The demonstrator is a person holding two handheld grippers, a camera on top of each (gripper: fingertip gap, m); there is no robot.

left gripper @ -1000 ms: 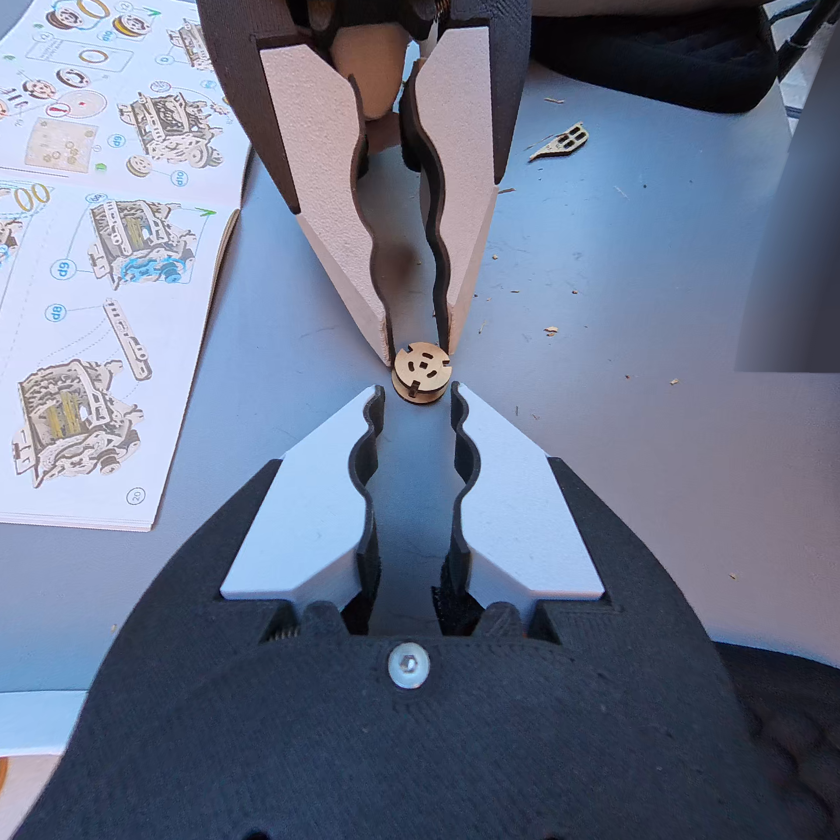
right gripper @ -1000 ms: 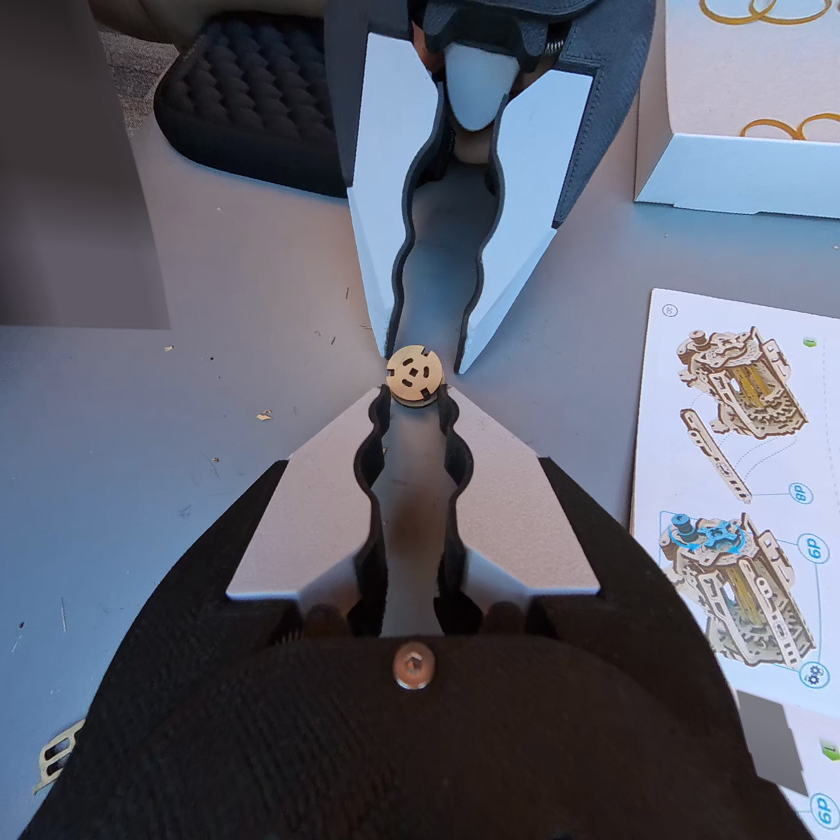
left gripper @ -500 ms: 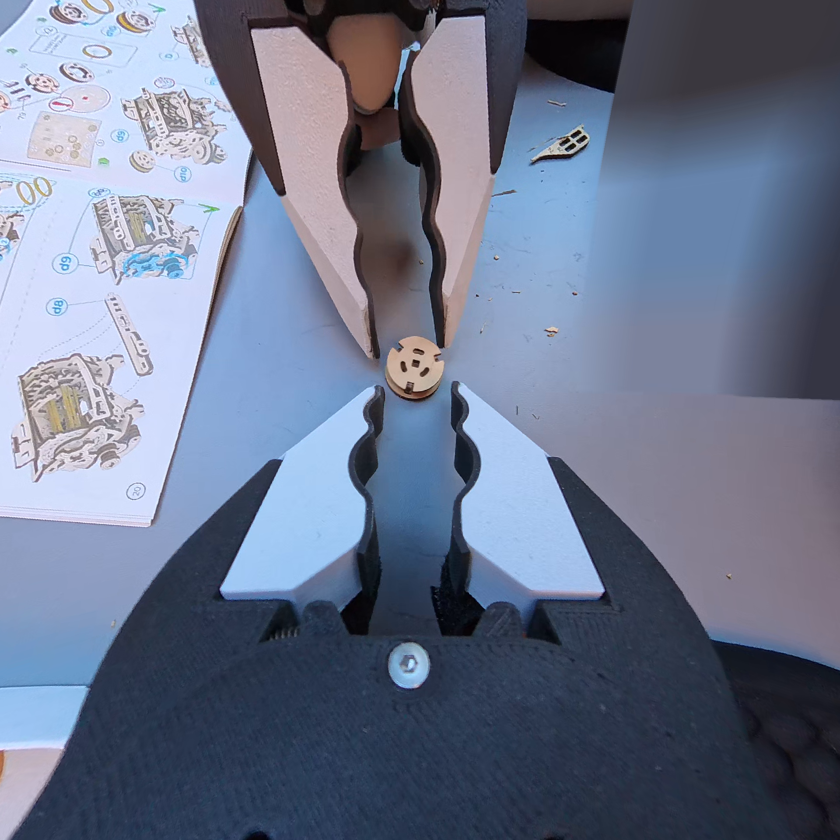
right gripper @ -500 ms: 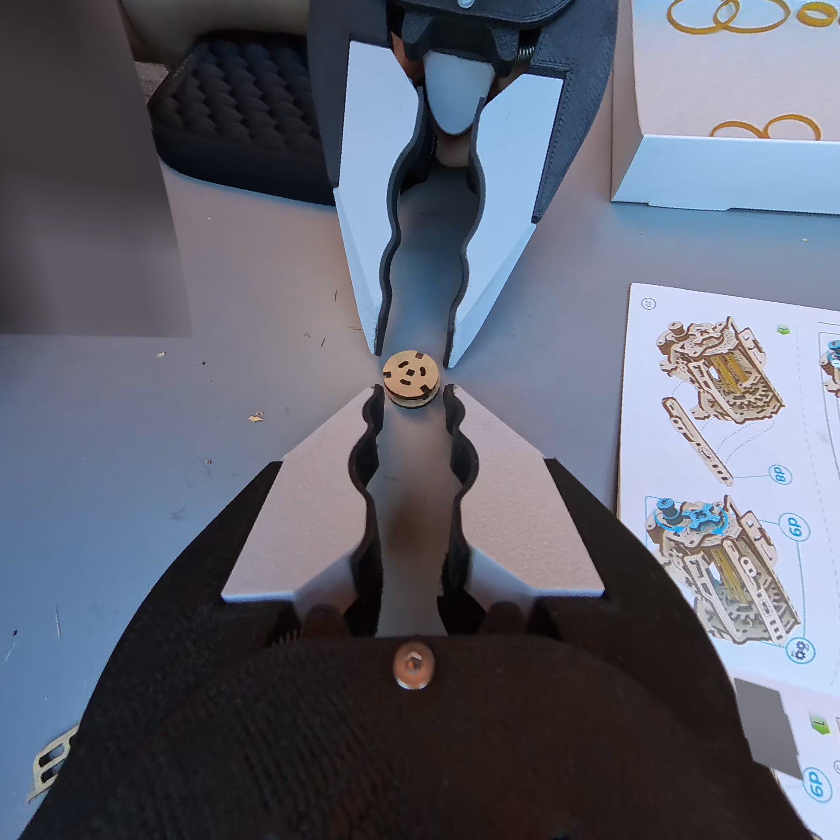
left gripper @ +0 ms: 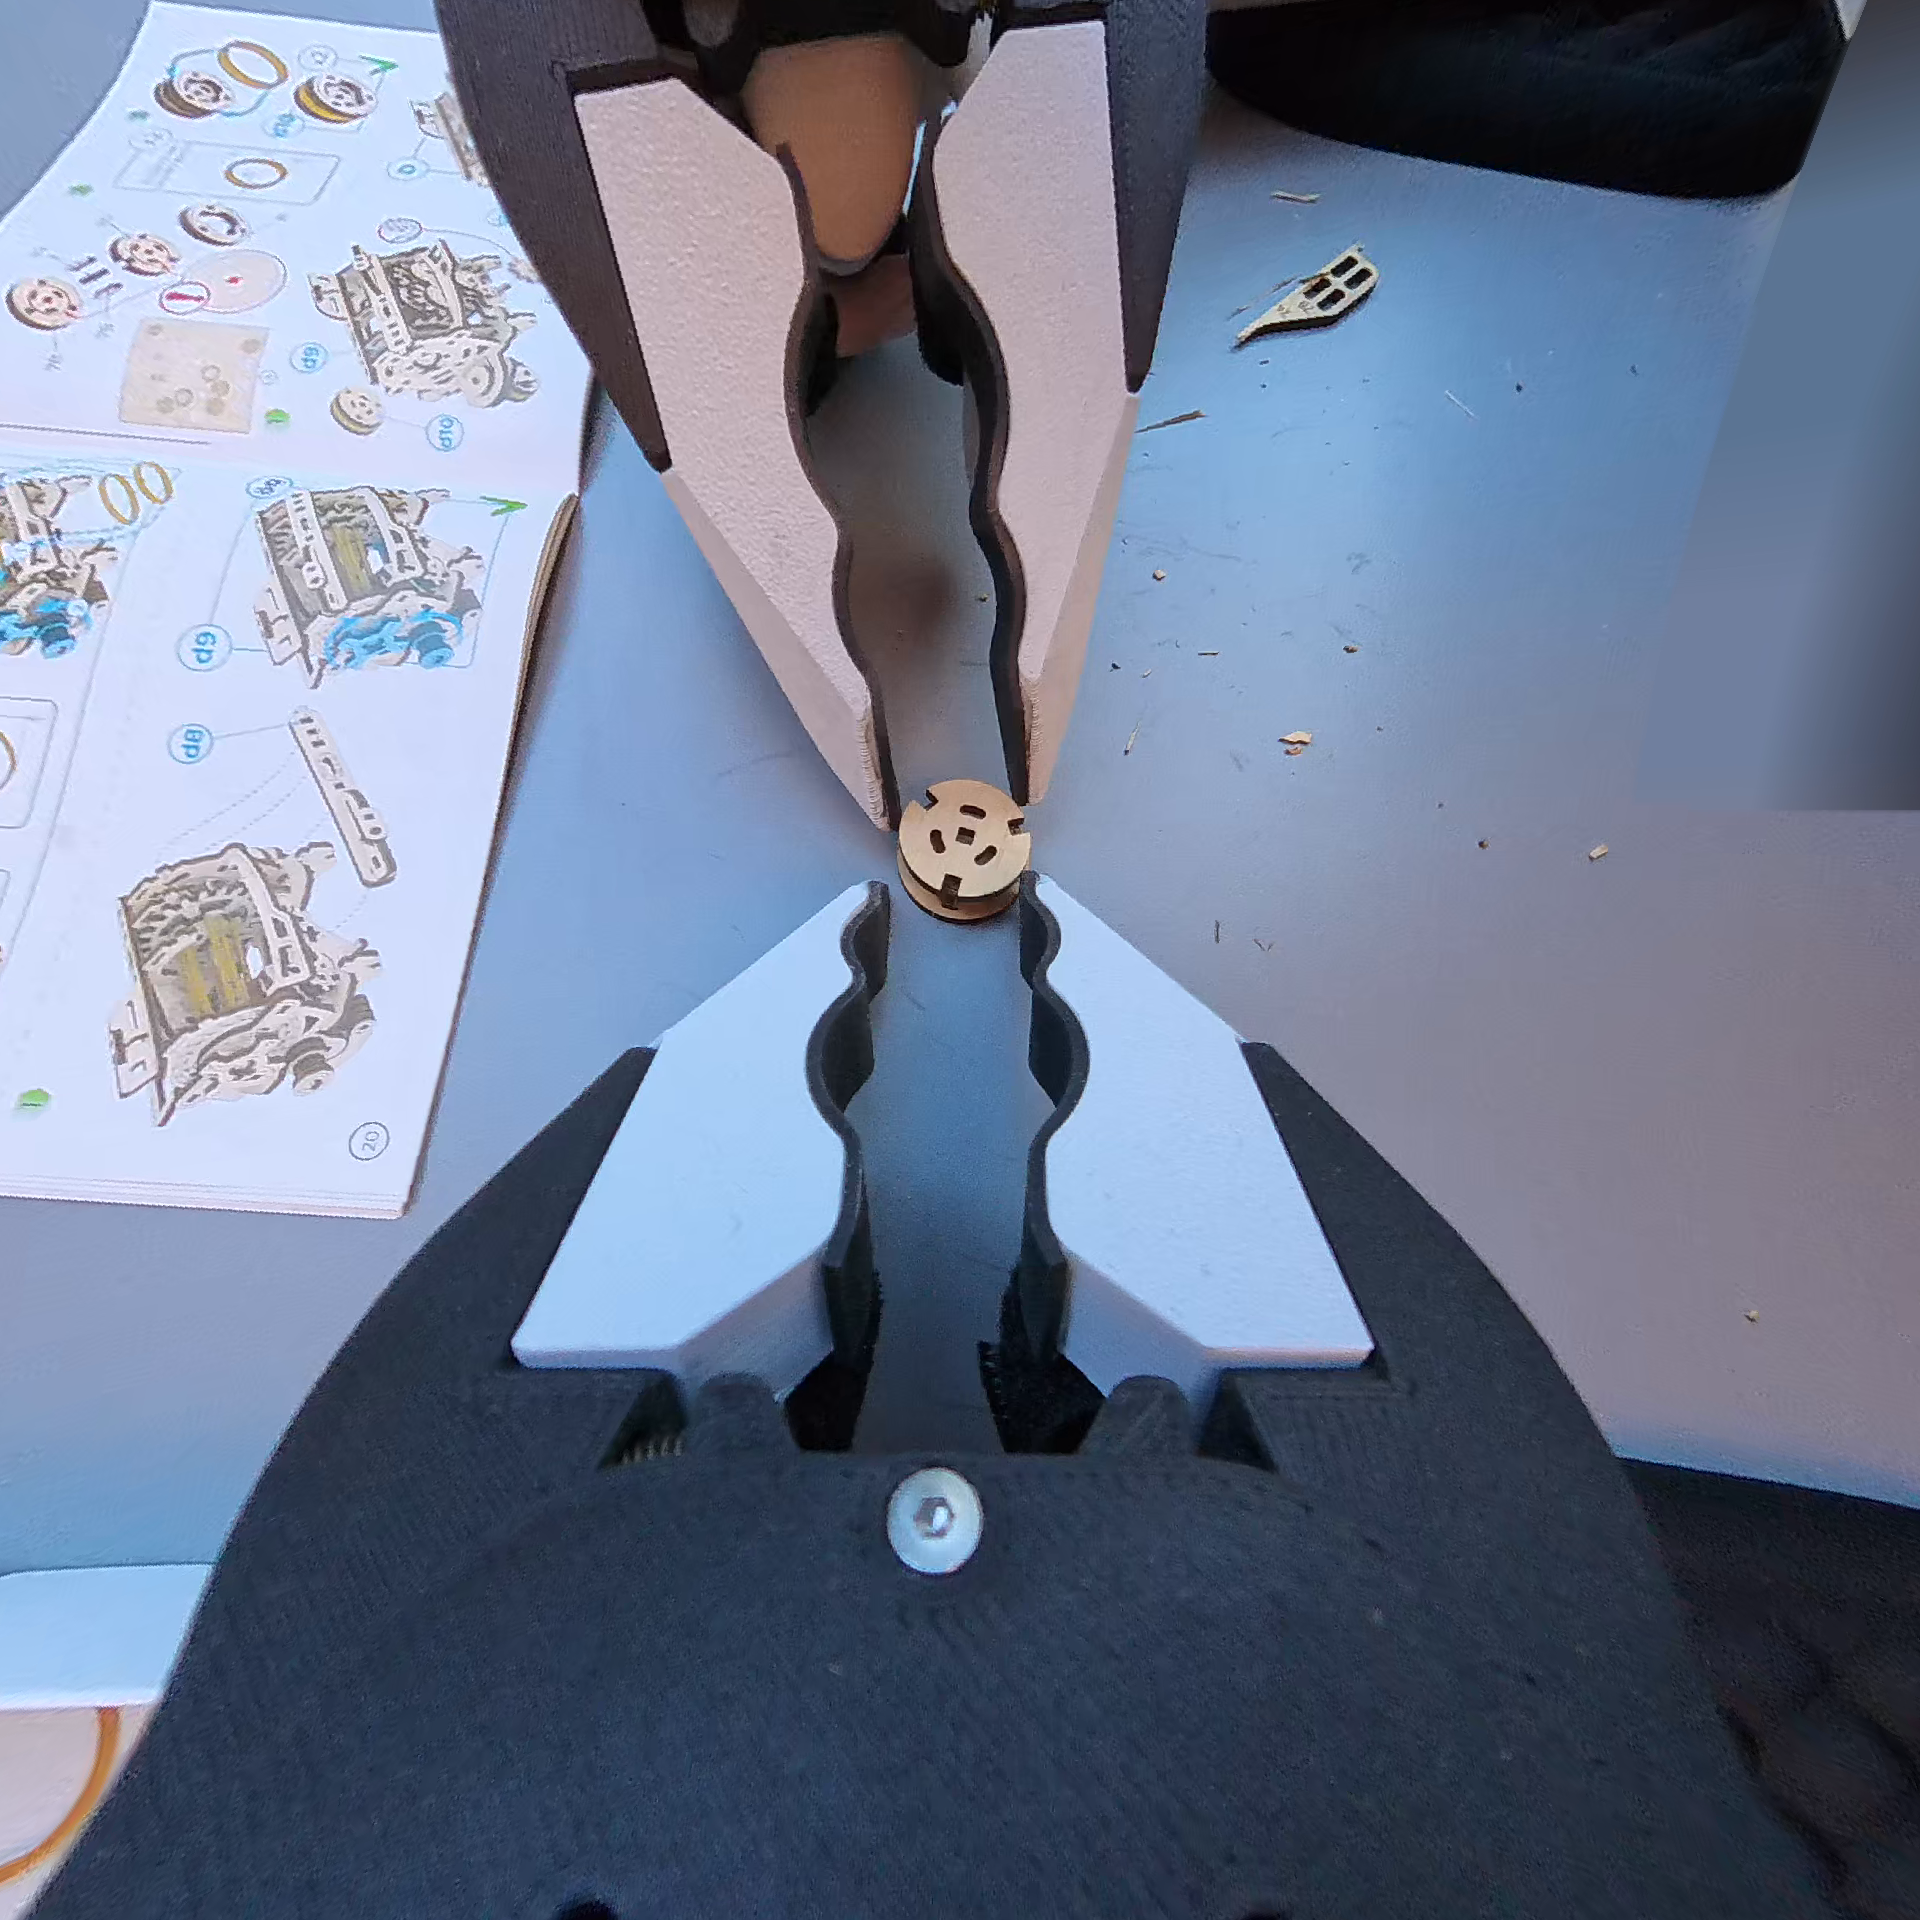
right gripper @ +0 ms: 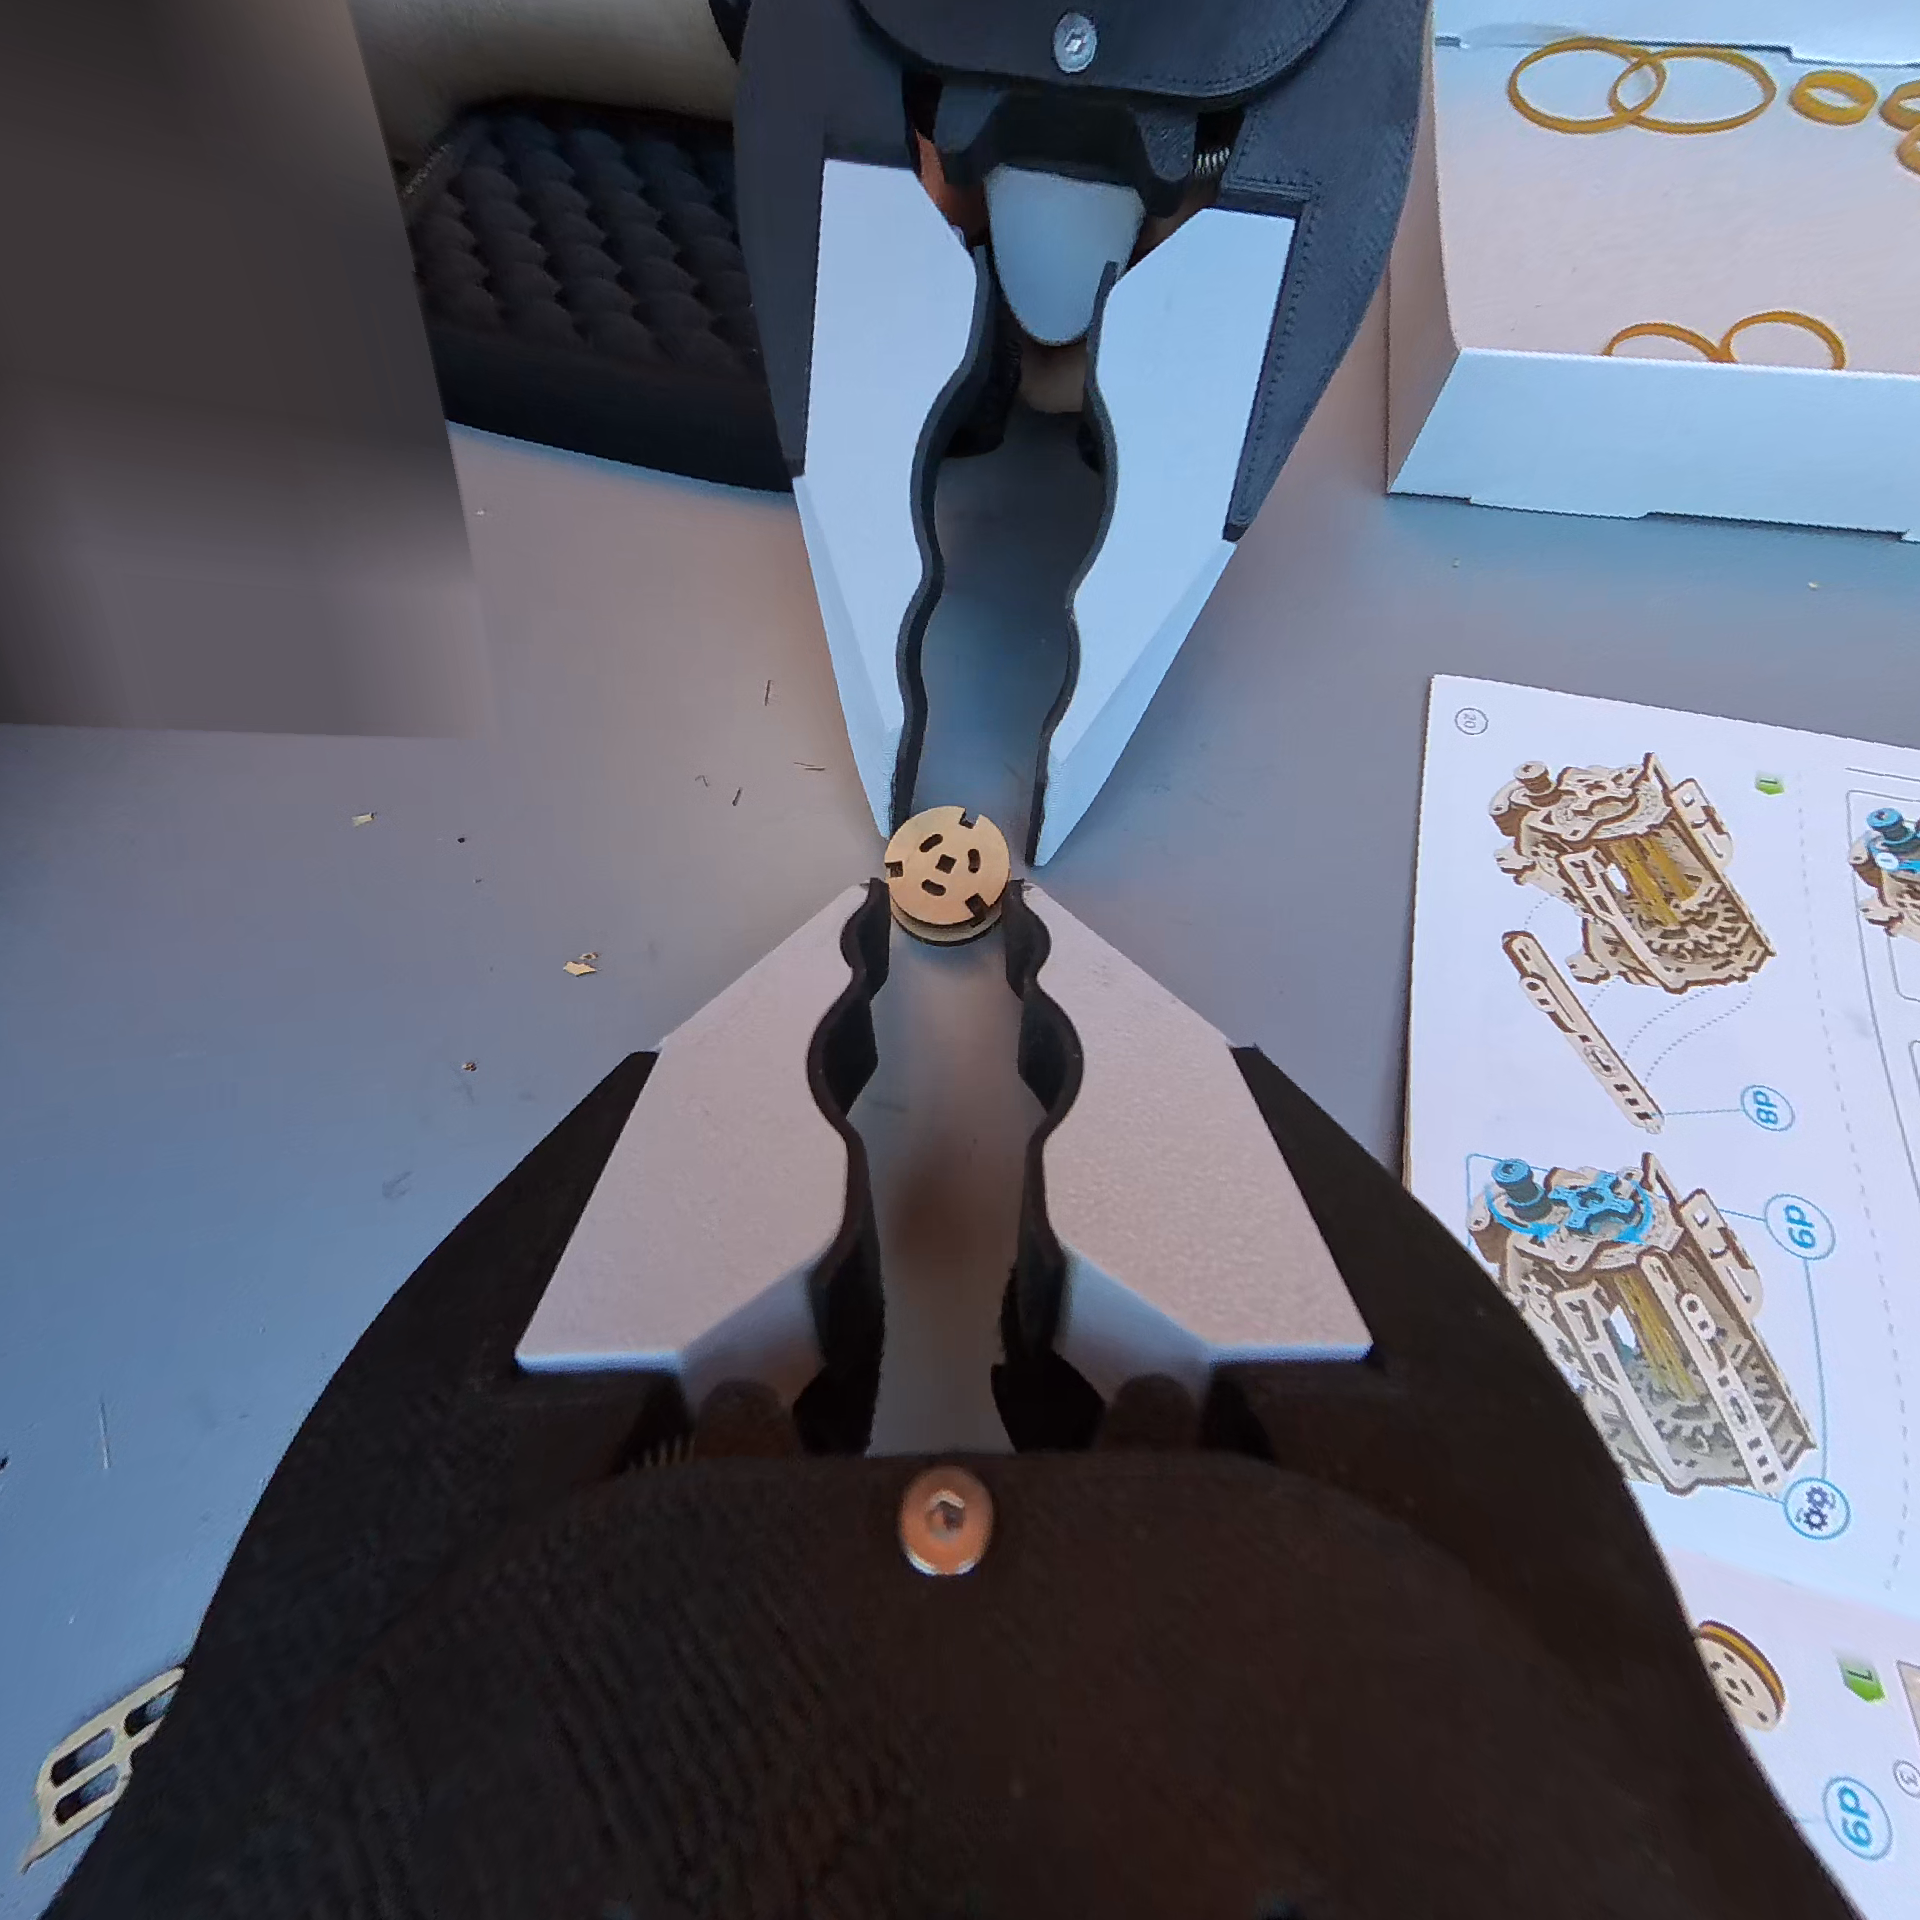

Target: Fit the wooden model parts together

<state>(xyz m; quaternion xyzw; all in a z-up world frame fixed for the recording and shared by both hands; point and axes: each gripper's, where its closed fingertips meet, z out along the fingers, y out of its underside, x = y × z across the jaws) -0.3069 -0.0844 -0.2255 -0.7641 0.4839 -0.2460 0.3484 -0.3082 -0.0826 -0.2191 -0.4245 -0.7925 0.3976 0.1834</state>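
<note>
Two grippers face each other over the grey bench (left gripper: 1455, 1039), with a little stacked wooden disc (left gripper: 963, 850) between their tips. Left gripper (left gripper: 956, 896) comes in from 6 o'clock, right gripper (left gripper: 954, 802) from 12, both jaws released either side of it. Instruction booklet (left gripper: 239, 644) sits around 9 o'clock.

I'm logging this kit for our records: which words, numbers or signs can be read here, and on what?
I don't copy out writing, so this lists only where it stands.
Instruction booklet: small circled marks beside the model drawings and one at a page corner.
White box: only ring drawings show, no words visible.
Wooden disc: slots only, no writing.
</note>
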